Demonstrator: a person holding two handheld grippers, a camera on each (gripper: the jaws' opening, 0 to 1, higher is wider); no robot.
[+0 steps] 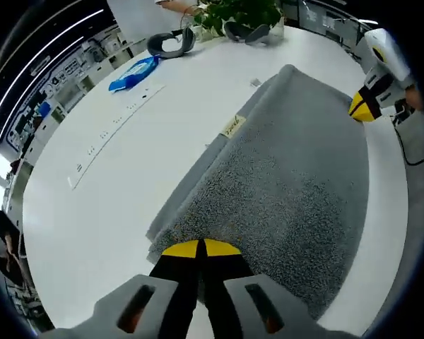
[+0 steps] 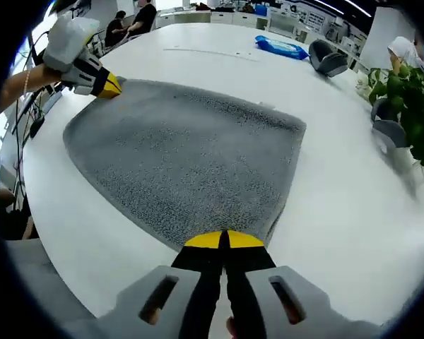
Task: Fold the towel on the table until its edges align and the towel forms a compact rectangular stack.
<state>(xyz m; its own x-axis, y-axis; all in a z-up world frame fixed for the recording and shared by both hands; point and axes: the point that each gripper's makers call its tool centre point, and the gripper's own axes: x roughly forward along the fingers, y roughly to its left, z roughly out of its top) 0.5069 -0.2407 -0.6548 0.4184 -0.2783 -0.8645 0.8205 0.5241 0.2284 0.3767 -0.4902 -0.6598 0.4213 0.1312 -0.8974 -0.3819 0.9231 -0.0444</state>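
A grey towel [image 1: 283, 183] lies folded on the white table [image 1: 92, 212], with a lower layer sticking out along its left edge and a small tag [image 1: 233, 126] on it. My left gripper [image 1: 200, 248] has its yellow-tipped jaws shut on the towel's near edge. The right gripper [image 1: 362, 107] grips the towel's far right corner. In the right gripper view the towel [image 2: 191, 148] spreads flat ahead, my right gripper [image 2: 224, 240] is shut on its near edge, and the left gripper [image 2: 107, 86] holds the far left corner.
A blue packet [image 1: 134, 73] [image 2: 283, 48], dark grey headsets [image 1: 171, 44] [image 2: 327, 58] and a potted plant [image 1: 240, 14] [image 2: 403, 92] stand along the table's far side. A cable [image 1: 410, 148] trails near the table edge. People sit in the background [image 2: 134, 21].
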